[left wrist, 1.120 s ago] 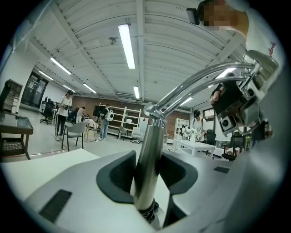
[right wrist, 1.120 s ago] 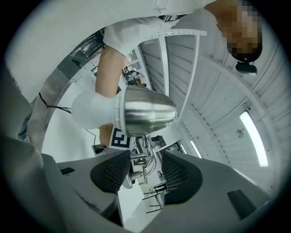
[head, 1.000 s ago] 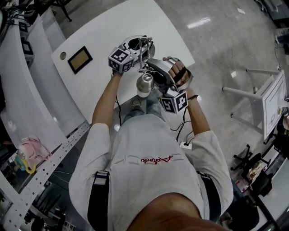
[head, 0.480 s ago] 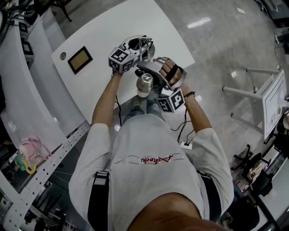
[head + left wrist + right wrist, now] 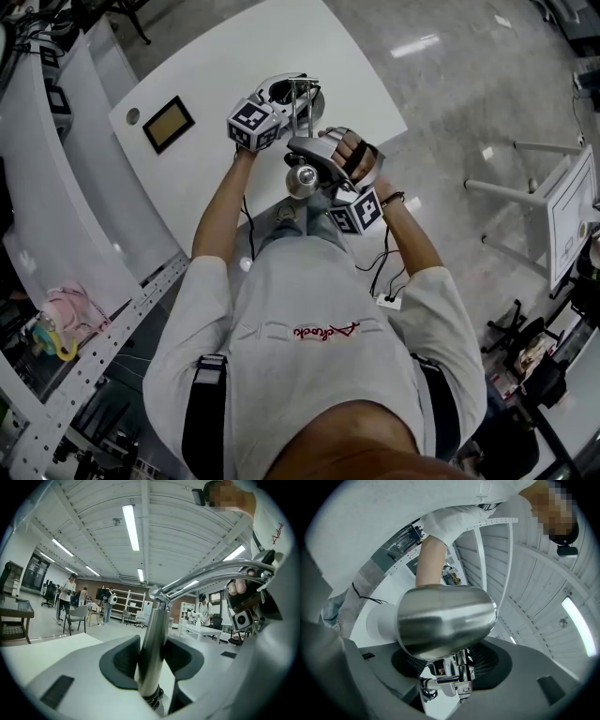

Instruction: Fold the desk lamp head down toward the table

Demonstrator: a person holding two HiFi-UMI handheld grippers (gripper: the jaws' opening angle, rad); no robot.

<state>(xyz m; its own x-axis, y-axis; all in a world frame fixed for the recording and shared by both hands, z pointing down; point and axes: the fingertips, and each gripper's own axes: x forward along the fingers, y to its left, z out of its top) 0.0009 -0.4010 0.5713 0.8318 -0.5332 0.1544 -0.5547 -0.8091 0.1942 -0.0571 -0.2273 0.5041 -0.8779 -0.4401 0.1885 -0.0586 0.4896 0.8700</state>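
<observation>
My left gripper (image 5: 151,662) pinches the lamp's pole (image 5: 153,630), which stands up on the white surface (image 5: 234,56). My right gripper (image 5: 454,668) is at the shiny head (image 5: 445,620). Its jaws are opening, with the head's thin joint (image 5: 457,674) between them. The head hangs near the surface's edge.

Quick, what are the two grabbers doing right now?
Left gripper: closed on the lamp pole.
Right gripper: opening, with the neck of the lamp head between its jaws.
</observation>
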